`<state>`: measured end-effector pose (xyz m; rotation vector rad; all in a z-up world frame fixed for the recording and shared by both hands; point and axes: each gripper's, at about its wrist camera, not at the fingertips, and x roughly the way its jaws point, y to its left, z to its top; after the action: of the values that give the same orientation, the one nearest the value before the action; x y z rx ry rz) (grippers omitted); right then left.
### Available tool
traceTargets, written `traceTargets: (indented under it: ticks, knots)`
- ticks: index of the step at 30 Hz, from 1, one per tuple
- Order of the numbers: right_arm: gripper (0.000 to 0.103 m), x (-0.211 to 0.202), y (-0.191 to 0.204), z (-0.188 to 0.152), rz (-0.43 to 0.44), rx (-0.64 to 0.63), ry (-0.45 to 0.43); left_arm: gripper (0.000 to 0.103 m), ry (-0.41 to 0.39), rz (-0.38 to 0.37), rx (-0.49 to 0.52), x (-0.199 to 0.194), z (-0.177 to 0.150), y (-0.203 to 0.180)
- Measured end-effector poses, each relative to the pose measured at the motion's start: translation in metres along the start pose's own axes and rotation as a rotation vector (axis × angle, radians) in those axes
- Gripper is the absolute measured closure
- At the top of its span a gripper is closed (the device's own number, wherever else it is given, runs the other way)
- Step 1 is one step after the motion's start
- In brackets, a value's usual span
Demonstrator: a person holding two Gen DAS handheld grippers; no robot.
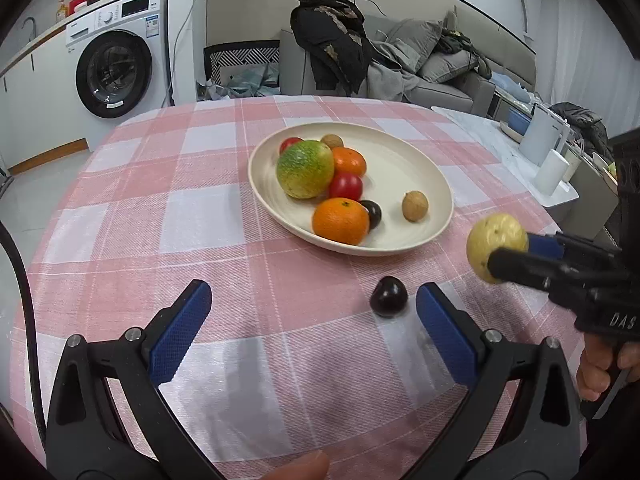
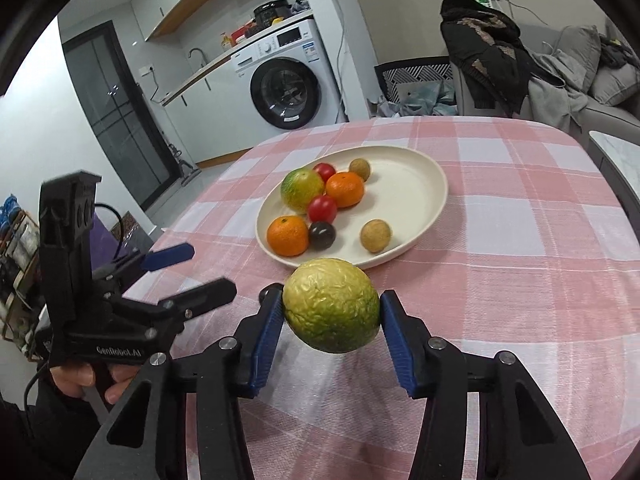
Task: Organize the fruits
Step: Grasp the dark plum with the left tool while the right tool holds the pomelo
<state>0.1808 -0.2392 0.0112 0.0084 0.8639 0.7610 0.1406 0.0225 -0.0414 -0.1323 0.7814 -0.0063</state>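
Observation:
My right gripper point(image 2: 331, 312) is shut on a wrinkled yellow-green fruit point(image 2: 331, 305), held just above the pink checked cloth in front of the cream plate point(image 2: 416, 184); that fruit point(image 1: 496, 246) also shows in the left wrist view. The plate point(image 1: 400, 168) holds two oranges point(image 1: 341, 221), red tomatoes point(image 1: 346, 186), a large green-red fruit point(image 1: 305, 169), a dark plum point(image 1: 372, 213) and two brown longans point(image 1: 415, 206). A second dark plum point(image 1: 389, 296) lies on the cloth just inside the right fingertip of my open left gripper point(image 1: 314, 304).
The round table's edge curves behind the plate. A white side table point(image 1: 520, 152) with white containers stands to the right. A washing machine point(image 1: 116, 64), a chair draped with dark clothes point(image 1: 332, 36) and a grey sofa lie beyond the table.

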Motion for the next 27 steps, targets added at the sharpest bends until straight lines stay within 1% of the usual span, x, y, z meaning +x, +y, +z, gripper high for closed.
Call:
traceTargets:
  ticks: [5,10,12,14,16,17,22,24,25,26,27]
  knots:
    - [0.053,-0.006,-0.006,0.002,-0.013,0.015,-0.014,0.001,0.041,-0.002,0.014,0.012,-0.002,-0.014]
    - [0.053,-0.006,-0.008,0.002,-0.016,0.020,-0.008,0.003,0.068,-0.036,0.037,0.019,-0.004,-0.026]
    - [0.053,-0.005,-0.009,0.002,-0.019,0.023,-0.005,0.010,0.076,-0.045,0.051,0.022,-0.004,-0.030]
    - [0.053,-0.006,-0.011,0.002,-0.018,0.028,-0.005,0.024,0.094,-0.057,0.069,0.026,-0.005,-0.034]
    - [0.053,-0.006,-0.011,0.002,-0.021,0.027,-0.006,0.035,0.112,-0.061,0.078,0.030,-0.006,-0.036]
    - [0.053,-0.006,-0.011,0.002,-0.021,0.027,-0.006,0.039,0.117,-0.065,0.081,0.032,-0.007,-0.037]
    - [0.053,-0.005,-0.013,0.002,-0.021,0.030,-0.004,0.046,0.112,-0.094,0.089,0.033,-0.007,-0.040]
    - [0.053,-0.004,-0.012,0.002,-0.024,0.028,-0.001,0.052,0.118,-0.099,0.093,0.034,-0.007,-0.040]
    - [0.053,-0.004,-0.013,0.002,-0.023,0.028,-0.001,0.060,0.121,-0.101,0.096,0.034,-0.007,-0.040]
    - [0.053,-0.004,-0.013,0.002,-0.022,0.028,-0.001,0.064,0.124,-0.104,0.100,0.034,-0.007,-0.041]
    - [0.053,-0.004,-0.012,0.002,-0.022,0.027,-0.001,0.066,0.123,-0.106,0.104,0.034,-0.007,-0.042]
